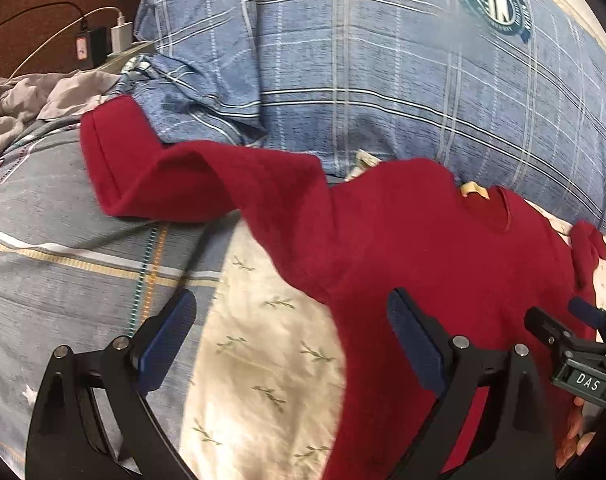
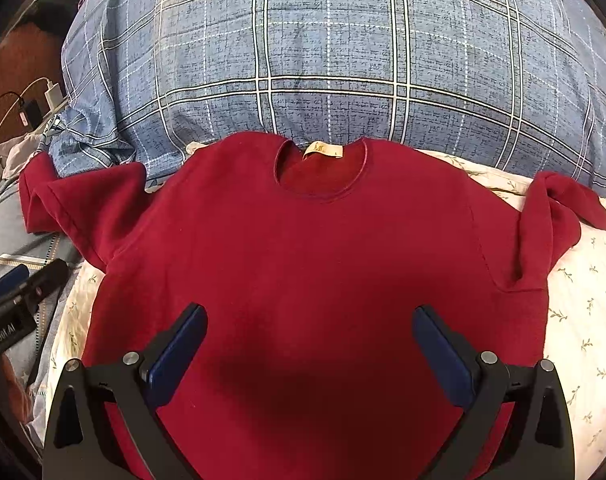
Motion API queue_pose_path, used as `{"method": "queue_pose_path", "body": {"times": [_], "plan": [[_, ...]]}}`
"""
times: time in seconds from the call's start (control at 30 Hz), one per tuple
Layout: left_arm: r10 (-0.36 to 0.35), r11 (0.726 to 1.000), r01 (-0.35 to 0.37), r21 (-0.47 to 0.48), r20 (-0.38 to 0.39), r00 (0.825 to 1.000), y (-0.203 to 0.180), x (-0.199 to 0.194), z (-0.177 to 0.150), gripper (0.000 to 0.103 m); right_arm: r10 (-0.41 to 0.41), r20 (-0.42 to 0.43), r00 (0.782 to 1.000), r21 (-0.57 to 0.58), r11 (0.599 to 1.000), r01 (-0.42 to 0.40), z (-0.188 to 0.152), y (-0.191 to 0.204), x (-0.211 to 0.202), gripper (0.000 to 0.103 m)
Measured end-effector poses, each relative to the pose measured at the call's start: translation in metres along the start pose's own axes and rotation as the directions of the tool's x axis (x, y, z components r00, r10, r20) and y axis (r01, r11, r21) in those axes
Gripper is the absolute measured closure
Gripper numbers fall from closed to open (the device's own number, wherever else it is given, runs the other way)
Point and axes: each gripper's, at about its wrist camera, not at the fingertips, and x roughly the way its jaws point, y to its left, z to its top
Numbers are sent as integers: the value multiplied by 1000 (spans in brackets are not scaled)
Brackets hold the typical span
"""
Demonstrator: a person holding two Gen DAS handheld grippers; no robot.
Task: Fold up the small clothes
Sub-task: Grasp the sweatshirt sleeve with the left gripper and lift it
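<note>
A small dark red sweater (image 2: 303, 248) lies spread flat, front up, on a cream leaf-print sheet (image 2: 583, 320), collar and yellow label (image 2: 323, 149) at the far side. Its left sleeve (image 1: 175, 184) stretches out onto grey-blue bedding; its right sleeve (image 2: 559, 216) is bunched. My right gripper (image 2: 309, 320) is open and empty above the sweater's lower middle. My left gripper (image 1: 291, 316) is open and empty over the sweater's left edge and the sheet. The right gripper also shows in the left wrist view (image 1: 559, 316).
A big blue plaid pillow (image 2: 343, 48) lies right behind the sweater's collar. Grey-blue striped bedding (image 1: 63, 240) is at the left. Crumpled grey cloth (image 1: 23, 108), and chargers with cables on a power strip (image 1: 103, 44), sit at the far left.
</note>
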Motion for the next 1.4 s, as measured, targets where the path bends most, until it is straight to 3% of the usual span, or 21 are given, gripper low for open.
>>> {"method": "queue_pose_path", "body": {"times": [0.27, 0.37, 0.5, 0.7, 0.83, 0.9, 0.97, 1.03, 1.07, 1.1, 1.2, 1.3, 1.4], "plan": [[23, 999, -23, -32, 0, 1000, 23, 2, 8, 7, 6, -9, 1000, -10, 1000, -6, 1, 4, 4, 1], [63, 998, -62, -32, 26, 998, 40, -1, 16, 7, 12, -8, 1000, -9, 1000, -12, 0, 4, 3, 1], [121, 987, -113, -110, 61, 991, 83, -8, 34, 7, 30, 3, 1000, -1, 1000, -30, -1, 3, -2, 1], [247, 943, -227, -244, 54, 967, 151, 11, 73, 7, 53, 7, 999, -29, 998, -53, -1, 6, -2, 1], [282, 928, -268, -258, 17, 959, 172, 37, 91, 7, 60, -8, 998, -38, 997, -60, -1, 8, 1, 1], [327, 923, -312, -225, 31, 944, 170, 46, 97, 8, 61, -17, 998, -42, 997, -62, -1, 9, 4, 1], [359, 922, -348, -169, 36, 933, 163, 57, 103, 21, 65, -27, 998, -37, 997, -66, -1, 8, 6, 1], [394, 914, -384, -131, 53, 918, 158, 63, 106, 59, 73, -37, 997, -25, 997, -74, 0, 5, 8, 1], [397, 913, -389, -123, 50, 917, 157, 65, 107, 97, 77, -39, 996, -19, 997, -78, 0, 3, 9, 1], [373, 921, -367, -128, 31, 927, 158, 66, 108, 98, 79, -38, 996, -16, 997, -80, 0, 2, 8, 1], [217, 960, -211, -183, 16, 976, 154, 50, 111, 100, 79, -22, 997, -12, 997, -80, 2, -4, 5, 1], [134, 983, -122, -137, 84, 987, 122, 19, 116, 101, 85, -11, 996, 15, 996, -85, 5, -15, 2, 1], [5, 997, 6, -75, 143, 990, 75, -9, 132, 101, 102, 2, 995, 65, 993, -102, 5, -29, -2, 1]]}}
